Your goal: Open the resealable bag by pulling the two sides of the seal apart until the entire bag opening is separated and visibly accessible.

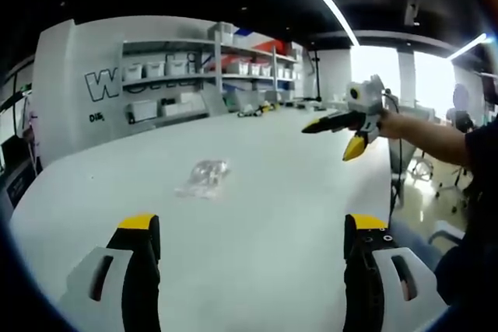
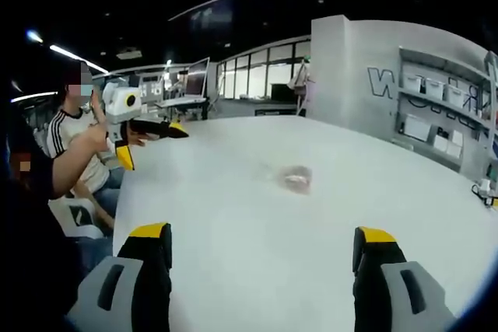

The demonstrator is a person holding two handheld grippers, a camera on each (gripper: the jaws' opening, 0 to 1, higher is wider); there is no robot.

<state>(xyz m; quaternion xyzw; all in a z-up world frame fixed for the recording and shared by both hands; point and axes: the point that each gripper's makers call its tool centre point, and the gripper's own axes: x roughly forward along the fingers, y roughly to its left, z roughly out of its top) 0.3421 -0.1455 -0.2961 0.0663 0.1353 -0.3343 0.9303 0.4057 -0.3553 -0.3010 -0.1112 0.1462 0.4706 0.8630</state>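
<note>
A small clear resealable bag (image 1: 204, 176) lies flat on the white table (image 1: 272, 192), well ahead of both grippers. My left gripper (image 1: 253, 227) is open, its yellow-tipped jaws wide apart with nothing between them, hovering over the table short of the bag. The right gripper (image 1: 336, 136) hangs in the air at the right, held by a hand, jaws spread. In the right gripper view the bag (image 2: 296, 178) is a faint crumpled patch. My right gripper (image 2: 263, 235) is open and empty. The left gripper (image 2: 152, 144) floats at the left, open.
Shelves with white bins (image 1: 167, 87) line the wall behind the table. A person in a striped shirt (image 2: 70, 138) sits at the table's far side. The holder's sleeve (image 1: 475, 192) shows at the right. The table edge (image 1: 389, 192) runs close to the right.
</note>
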